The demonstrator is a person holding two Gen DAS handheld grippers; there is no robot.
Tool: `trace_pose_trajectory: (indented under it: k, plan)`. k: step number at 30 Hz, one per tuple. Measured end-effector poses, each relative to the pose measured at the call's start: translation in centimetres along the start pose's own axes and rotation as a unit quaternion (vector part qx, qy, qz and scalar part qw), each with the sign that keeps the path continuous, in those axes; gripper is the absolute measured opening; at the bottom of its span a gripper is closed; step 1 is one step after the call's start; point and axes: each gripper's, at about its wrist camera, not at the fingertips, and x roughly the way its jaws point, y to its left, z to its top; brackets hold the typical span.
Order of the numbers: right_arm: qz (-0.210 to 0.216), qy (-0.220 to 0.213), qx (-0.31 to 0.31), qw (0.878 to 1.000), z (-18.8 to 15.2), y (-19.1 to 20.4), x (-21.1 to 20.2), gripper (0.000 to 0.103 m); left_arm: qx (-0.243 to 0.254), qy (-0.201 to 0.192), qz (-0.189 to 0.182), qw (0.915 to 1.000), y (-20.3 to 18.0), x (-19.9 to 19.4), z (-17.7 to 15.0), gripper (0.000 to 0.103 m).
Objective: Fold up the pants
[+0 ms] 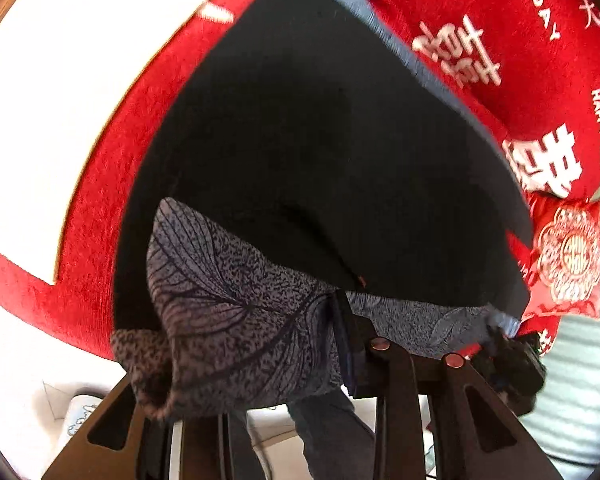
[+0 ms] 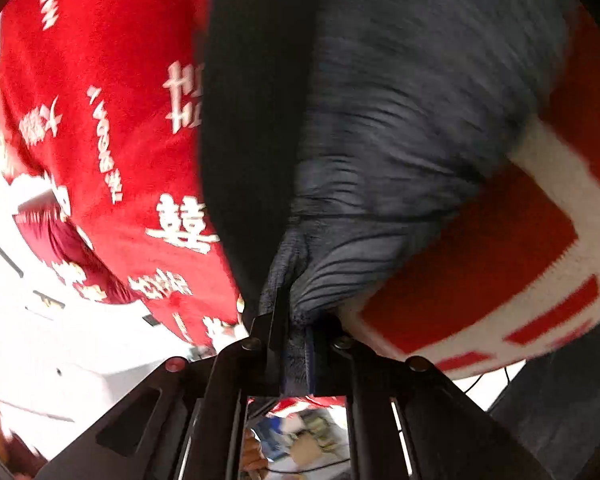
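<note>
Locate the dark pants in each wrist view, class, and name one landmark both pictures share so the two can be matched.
Left wrist view: the pants fill the centre, their leaf-patterned edge bunched at the left gripper.
Right wrist view: the pants run from the top centre down to the right gripper, which pinches a fold of them.
Shared landmark: the red blanket with white characters, under the pants.
</note>
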Motion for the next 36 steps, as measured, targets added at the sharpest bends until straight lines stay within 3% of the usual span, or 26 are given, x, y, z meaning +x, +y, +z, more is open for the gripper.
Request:
trace_pose_trajectory:
  k: [5,10,14,17,22,25,28,29,30,31,32,34,36]
  plan:
    - [-0.018,0.046,-0.057,0.997,1.7,7.2,-1.1,0.007,-0.014,-0.045,-0.014,0.9988,-2.8,-3.2,2.6,0.032]
    - [-0.032,0.075,-0.100,0.992,8.0,14.2,2.5,0.007,0.001,-0.090,-0.018,0.9958,-6.0,-4.7,7.8,0.032]
    - [-0.069,0.101,-0.119,0.985,13.7,19.1,7.2,0.009,0.026,-0.125,0.012,0.9918,-8.0,-3.8,13.4,0.032]
    - [-0.098,0.120,-0.130,0.979,18.0,19.9,10.7,0.011,0.046,-0.138,0.064,0.9874,-8.4,-1.3,17.1,0.032]
    - [-0.176,0.142,-0.165,0.960,24.1,19.1,17.7,0.011,0.026,-0.127,0.105,0.9860,-7.1,4.3,21.9,0.032]
    - [-0.198,0.141,-0.156,0.957,26.2,17.6,20.3,0.011,0.005,-0.131,0.110,0.9852,-6.6,5.2,22.6,0.032]
    - [-0.202,0.138,-0.156,0.957,26.6,17.6,21.0,0.011,0.008,-0.124,0.117,0.9854,-7.2,3.4,22.1,0.032]
    - [-0.203,0.142,-0.157,0.956,26.7,17.4,20.6,0.015,0.013,-0.128,0.116,0.9849,-7.4,2.4,21.6,0.032]
    - [-0.205,0.149,-0.163,0.953,26.3,18.0,20.4,0.030,0.018,-0.132,0.114,0.9846,-7.6,1.1,21.0,0.035]
    - [-0.205,0.156,-0.174,0.951,25.9,18.7,20.1,0.055,0.020,-0.135,0.112,0.9843,-7.7,0.1,20.3,0.036]
    - [-0.200,0.162,-0.190,0.948,25.4,19.5,19.9,0.064,0.022,-0.136,0.114,0.9838,-8.3,-0.7,19.7,0.036]
    - [-0.197,0.170,-0.232,0.937,23.5,21.7,19.0,0.068,0.028,-0.147,0.141,0.9785,-8.5,-1.9,18.4,0.061]
    - [-0.189,0.178,-0.272,0.926,21.5,23.3,18.7,0.068,0.028,-0.166,0.162,0.9722,-8.7,-2.9,17.4,0.064]
